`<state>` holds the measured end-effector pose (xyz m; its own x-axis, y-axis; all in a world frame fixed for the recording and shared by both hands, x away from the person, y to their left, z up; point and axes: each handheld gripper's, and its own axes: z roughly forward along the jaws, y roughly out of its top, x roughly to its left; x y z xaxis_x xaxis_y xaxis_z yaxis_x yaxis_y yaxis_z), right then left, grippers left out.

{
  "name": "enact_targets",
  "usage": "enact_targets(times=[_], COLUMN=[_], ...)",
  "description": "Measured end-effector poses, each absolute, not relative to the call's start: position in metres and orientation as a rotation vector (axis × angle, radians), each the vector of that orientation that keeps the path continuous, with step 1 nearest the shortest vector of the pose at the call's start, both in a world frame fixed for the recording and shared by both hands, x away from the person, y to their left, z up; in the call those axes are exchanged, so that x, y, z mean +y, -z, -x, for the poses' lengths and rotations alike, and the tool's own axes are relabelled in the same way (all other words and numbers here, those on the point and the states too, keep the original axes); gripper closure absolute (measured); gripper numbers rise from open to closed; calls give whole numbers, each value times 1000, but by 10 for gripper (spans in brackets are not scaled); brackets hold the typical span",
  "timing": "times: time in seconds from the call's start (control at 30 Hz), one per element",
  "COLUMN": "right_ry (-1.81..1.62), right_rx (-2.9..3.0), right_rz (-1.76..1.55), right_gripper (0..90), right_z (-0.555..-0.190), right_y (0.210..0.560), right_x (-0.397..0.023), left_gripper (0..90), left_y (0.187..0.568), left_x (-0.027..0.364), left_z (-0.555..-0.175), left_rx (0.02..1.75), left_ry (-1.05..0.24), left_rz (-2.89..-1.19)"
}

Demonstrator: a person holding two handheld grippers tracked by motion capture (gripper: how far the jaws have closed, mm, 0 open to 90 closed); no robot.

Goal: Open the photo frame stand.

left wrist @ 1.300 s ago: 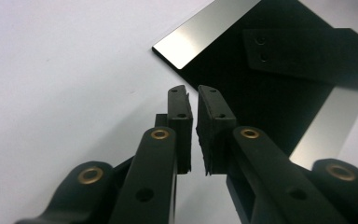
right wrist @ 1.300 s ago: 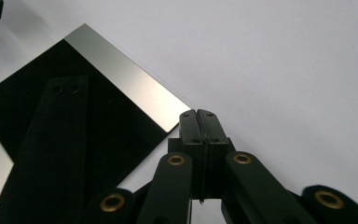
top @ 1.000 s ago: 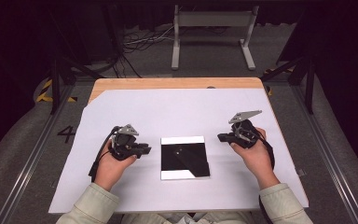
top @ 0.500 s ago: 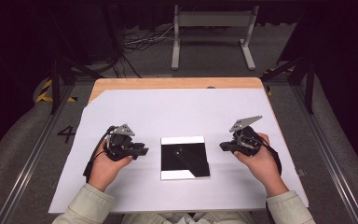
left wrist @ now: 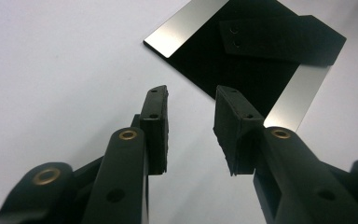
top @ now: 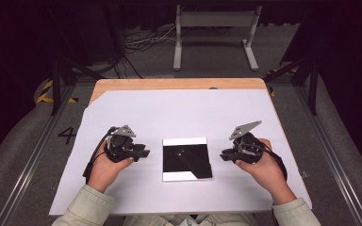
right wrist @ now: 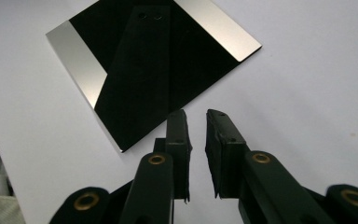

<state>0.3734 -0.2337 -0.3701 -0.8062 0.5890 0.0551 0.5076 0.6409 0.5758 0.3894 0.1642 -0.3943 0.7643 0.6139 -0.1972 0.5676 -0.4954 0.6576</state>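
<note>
White paper [top: 179,113] covers most of the wooden table [top: 169,84] in front of me, with dark floor and a grey metal stand [top: 215,33] beyond its far edge. On the left, my left hand [top: 104,165] holds the left gripper [top: 143,152] low over the paper, pointing toward the middle; its jaws have just been opening and now stand apart with nothing between them, as the left gripper view shows plainly. In the middle lies the mirror tile [top: 186,158], a flat square plate, glossy and dark with bright strips along its near and far edges, lying flat on the paper between my two tools and touching neither. On the right, my right hand [top: 264,172] holds the right gripper [top: 224,155] just beside the tile's right edge, aimed at it; its jaws have just been opening as well, with a narrow gap and bare paper showing between the pads.
</note>
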Motion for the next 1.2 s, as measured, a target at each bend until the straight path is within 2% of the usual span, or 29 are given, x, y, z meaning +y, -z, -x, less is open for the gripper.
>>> enact_targets(times=[1.2], right_ry=[-672], right_rx=[2940], right_rz=[-838], right_gripper=[683], right_z=[-352], right_y=[411], right_x=[-199], left_gripper=[646], left_y=[396], left_x=[168], left_z=[-391], left_rx=[896], left_ry=[-81], left_rz=[-2209])
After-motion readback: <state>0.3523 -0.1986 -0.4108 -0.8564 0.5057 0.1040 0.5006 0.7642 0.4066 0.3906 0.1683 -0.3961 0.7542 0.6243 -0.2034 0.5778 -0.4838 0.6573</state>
